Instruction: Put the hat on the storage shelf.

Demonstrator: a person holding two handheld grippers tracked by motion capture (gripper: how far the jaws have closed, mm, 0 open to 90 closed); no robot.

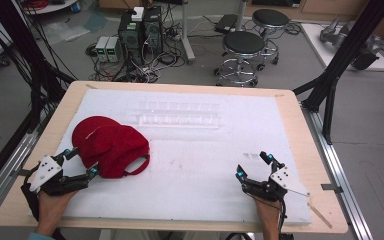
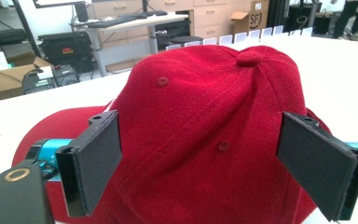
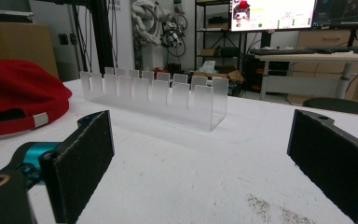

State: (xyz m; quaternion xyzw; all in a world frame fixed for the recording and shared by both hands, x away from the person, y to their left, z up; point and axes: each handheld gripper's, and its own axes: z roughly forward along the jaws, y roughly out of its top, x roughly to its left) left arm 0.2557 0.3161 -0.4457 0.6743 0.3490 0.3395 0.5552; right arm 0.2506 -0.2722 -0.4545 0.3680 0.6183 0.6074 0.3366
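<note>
The red cap (image 1: 109,142) lies on the white pad (image 1: 195,170), on its left half, crown up, with the strap loop at its near right edge. A clear slotted rack (image 1: 180,116) stands farther back near the pad's middle, well apart from the cap.

Your left gripper (image 1: 81,161) sits at the cap's near left side with its jaws spread wide. In the left gripper view, the jaws stand to either side of the crown (image 2: 205,121); whether the pads touch the fabric cannot be told, and they do not clamp it.

Your right gripper (image 1: 252,165) rests low over the pad's near right part, jaws wide apart and holding nothing. In the right gripper view, the rack (image 3: 156,95) stands ahead between the jaws, and the cap (image 3: 21,95) lies at the left.

The pad covers a wooden table (image 1: 300,125).
</note>
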